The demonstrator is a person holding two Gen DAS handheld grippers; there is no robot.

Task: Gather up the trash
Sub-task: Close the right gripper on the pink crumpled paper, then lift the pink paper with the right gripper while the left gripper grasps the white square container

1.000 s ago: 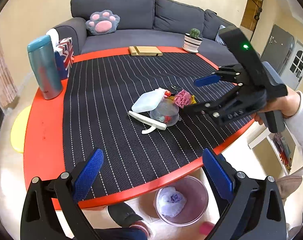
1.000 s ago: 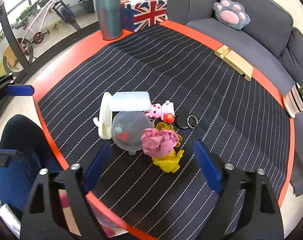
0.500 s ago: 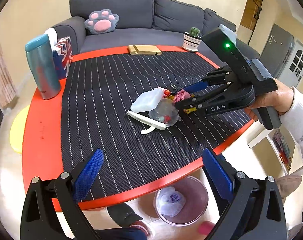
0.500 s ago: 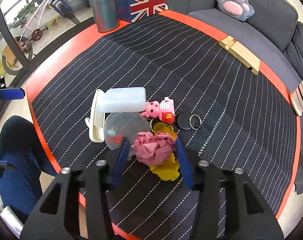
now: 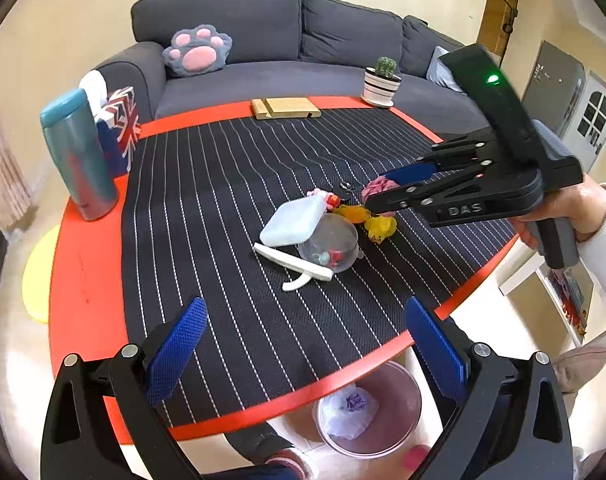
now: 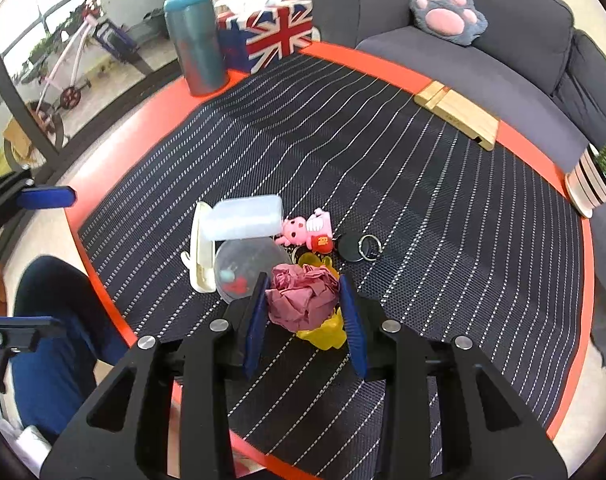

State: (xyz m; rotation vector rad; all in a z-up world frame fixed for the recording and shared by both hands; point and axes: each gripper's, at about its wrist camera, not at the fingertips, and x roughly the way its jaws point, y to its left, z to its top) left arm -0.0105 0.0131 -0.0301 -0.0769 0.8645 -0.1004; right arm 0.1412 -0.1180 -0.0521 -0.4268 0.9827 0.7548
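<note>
Your right gripper (image 6: 305, 312) is clamped on the crumpled pink paper (image 6: 303, 298), both blue pads pressing its sides, over the near part of the table (image 5: 87, 280). A yellow wrapper (image 6: 323, 332) lies just under and beside the paper, and you cannot tell whether the paper is off the mat yet. Your left gripper (image 5: 303, 354) hangs with its pads wide apart and nothing between them, just off the table's near edge, above the pink bin (image 5: 387, 428) on the floor, which already has a white scrap in it.

The clutter sits tight — a clear dome lid (image 6: 249, 270), a frosted box (image 6: 245, 218), a cream clip (image 6: 201, 256), a pink pig toy (image 6: 307, 230) and a black key tag (image 6: 351, 246) all crowd just behind the paper, some touching. Toward the near edge the striped mat (image 5: 231, 208) is bare, so that is your open room. The far edge carries a wooden stand (image 5: 285, 108) and a potted cactus (image 5: 383, 82); the left edge holds a teal flask (image 5: 79, 156) and a flag tissue box (image 5: 119, 130), well apart from the pile.

Against a second ago, the right jaws have just been closing: then they stood wide and short of the paper, half a second ago they straddled it, now they pinch it. The left gripper sits where it was, and the pile looks unshifted.
</note>
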